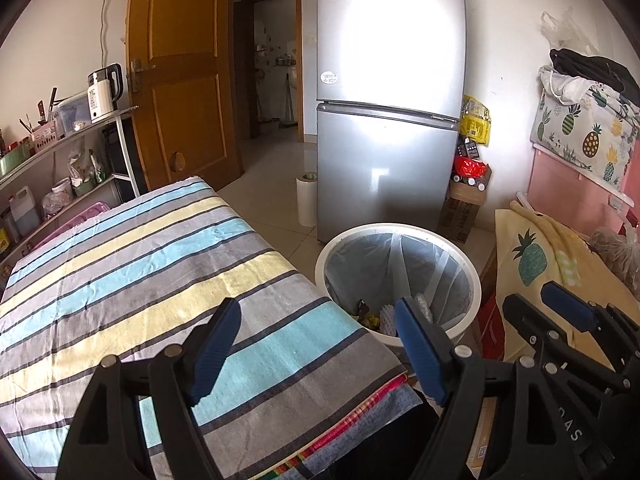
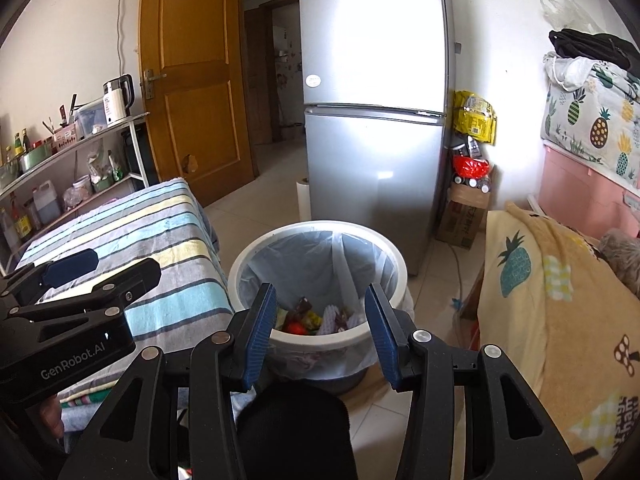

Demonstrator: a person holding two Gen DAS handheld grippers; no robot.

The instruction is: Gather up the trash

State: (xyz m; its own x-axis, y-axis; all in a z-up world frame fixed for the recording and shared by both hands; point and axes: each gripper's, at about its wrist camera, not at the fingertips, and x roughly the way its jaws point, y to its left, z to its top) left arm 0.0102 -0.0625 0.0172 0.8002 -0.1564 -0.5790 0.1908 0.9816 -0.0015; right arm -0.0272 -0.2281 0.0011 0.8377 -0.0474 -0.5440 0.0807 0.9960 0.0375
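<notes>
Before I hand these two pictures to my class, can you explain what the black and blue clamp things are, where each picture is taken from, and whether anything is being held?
They are hand-held grippers, one in each of a person's hands, each carrying a camera that looks along its fingers. The left hand-held gripper hangs over the striped cloth, open and empty. The right hand-held gripper points at the white bin, lined with a bag and holding trash; it too is open and empty. No loose trash shows on the cloth.

Ahead of the right gripper's (image 2: 320, 332) parted jaws stood the bin (image 2: 320, 232), trash (image 2: 308, 318) lying inside it. The fridge (image 2: 372, 120) rose behind the bin, the striped table (image 2: 160, 232) lay left, the blanket (image 2: 560, 300) right.
</notes>
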